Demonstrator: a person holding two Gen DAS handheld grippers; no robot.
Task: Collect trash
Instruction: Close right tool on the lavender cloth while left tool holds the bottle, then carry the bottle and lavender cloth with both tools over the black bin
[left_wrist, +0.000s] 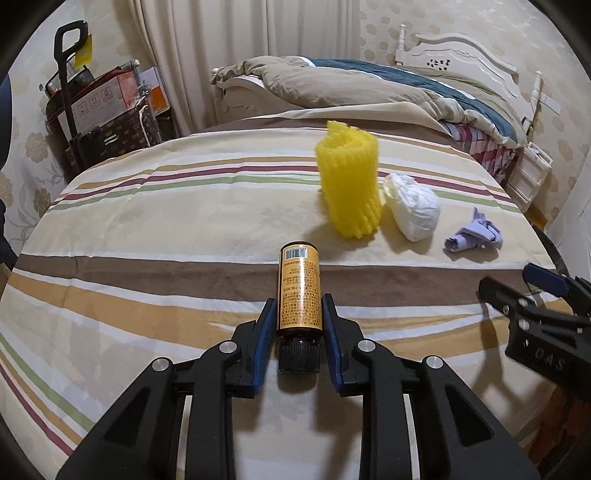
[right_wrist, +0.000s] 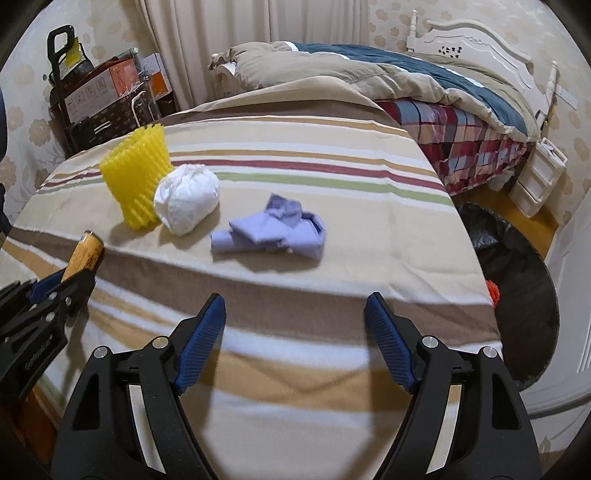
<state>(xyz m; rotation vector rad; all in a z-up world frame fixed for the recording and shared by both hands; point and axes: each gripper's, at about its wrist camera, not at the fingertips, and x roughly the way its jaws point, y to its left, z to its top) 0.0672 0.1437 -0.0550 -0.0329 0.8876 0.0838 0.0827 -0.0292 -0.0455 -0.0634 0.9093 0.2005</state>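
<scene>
1. The left gripper (left_wrist: 299, 306) was clenched on a small amber bottle (left_wrist: 299, 288); its blue pads pressed the labelled sides just above the black cap (left_wrist: 298, 356); the cap pointed back toward the camera and the base pointed away, so the bottle's long axis ran straight along the fingers.

2. The right gripper (right_wrist: 295, 321) stood released, its jaws spread wide with nothing between them; it hovered above the striped sheet (right_wrist: 332, 280).

3. Directly ahead of the right fingers lay a crumpled lilac paper (right_wrist: 273, 230), its longer side running across the jaws' line rather than along it; it was the loose piece nearest that gripper, and the left was already occupied, so the right looked the one to take it.

4. Farther off and leftward sat a white paper wad (right_wrist: 186, 201), touching a standing yellow foam net sleeve (right_wrist: 138, 182).

5. Beyond the bed's right edge, on the floor, a black trash bag (right_wrist: 517, 258) stood open; judging by that, collected pieces would travel rightward.
</scene>
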